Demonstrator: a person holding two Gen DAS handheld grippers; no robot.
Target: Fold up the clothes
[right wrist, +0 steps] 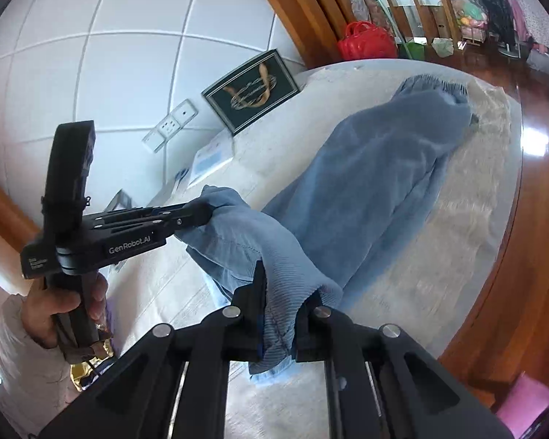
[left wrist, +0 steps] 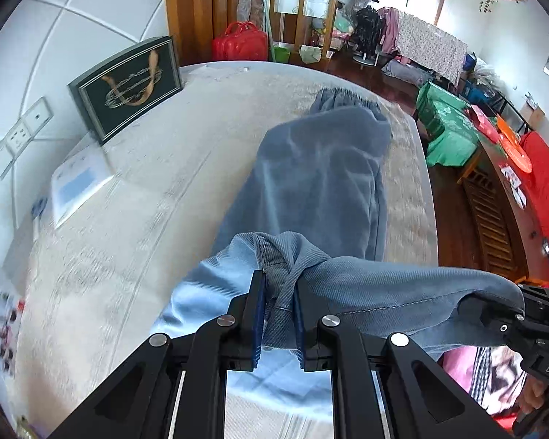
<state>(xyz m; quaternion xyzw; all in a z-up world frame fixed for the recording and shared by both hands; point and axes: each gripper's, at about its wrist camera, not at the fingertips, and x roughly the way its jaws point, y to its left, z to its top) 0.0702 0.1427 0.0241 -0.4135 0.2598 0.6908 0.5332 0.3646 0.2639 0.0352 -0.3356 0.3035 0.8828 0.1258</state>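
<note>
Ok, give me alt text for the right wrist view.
The right gripper is shut on the hem of blue trousers, lifting that end off a pale table while the elastic waist lies at the far end. At left, a hand holds the left gripper, shut on the same hem.

Blue trousers (left wrist: 318, 183) stretch along the bed — near hem lifted, waistband lying far.

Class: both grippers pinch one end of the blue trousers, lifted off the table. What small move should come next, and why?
Probably carry the held end toward the elastic waistband and lay it down. Left gripper and right gripper both clamp the blue trousers, whose far half lies flat on the table.
</note>
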